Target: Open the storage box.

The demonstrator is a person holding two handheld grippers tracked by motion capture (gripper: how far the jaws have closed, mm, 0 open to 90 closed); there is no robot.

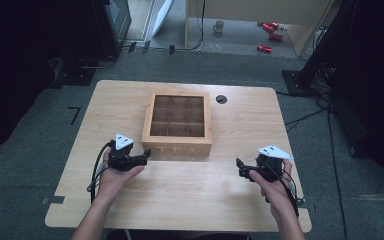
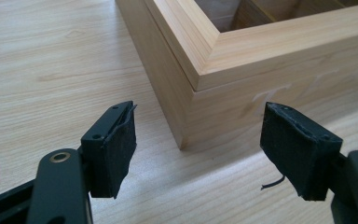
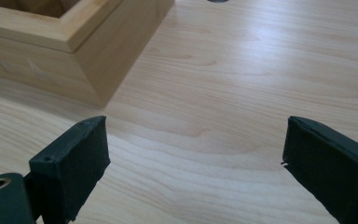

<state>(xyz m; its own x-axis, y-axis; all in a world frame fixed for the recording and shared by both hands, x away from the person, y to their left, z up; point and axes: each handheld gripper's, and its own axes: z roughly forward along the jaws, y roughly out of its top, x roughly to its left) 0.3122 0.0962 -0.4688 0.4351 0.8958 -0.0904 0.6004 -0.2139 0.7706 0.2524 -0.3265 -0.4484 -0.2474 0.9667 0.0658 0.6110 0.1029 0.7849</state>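
One wooden box (image 1: 177, 145) lettered "TEA", lid shut.

A pale wooden worktop (image 1: 190, 195) with rounded corners fills the middle of the high view, its grain running left to right. On it, just above the centre of the frame, sits a square light-wood box (image 1: 177, 148) with a grid of dark compartments under what may be a clear lid, though the view is too coarse to be sure; the pale letters "TEA" mark its near wall. Right of the box's far corner, a small round dark hole (image 1: 221, 99) is set in the worktop. The rest of the surface is bare wood. Grey carpeted floor (image 1: 25, 175) surrounds it.
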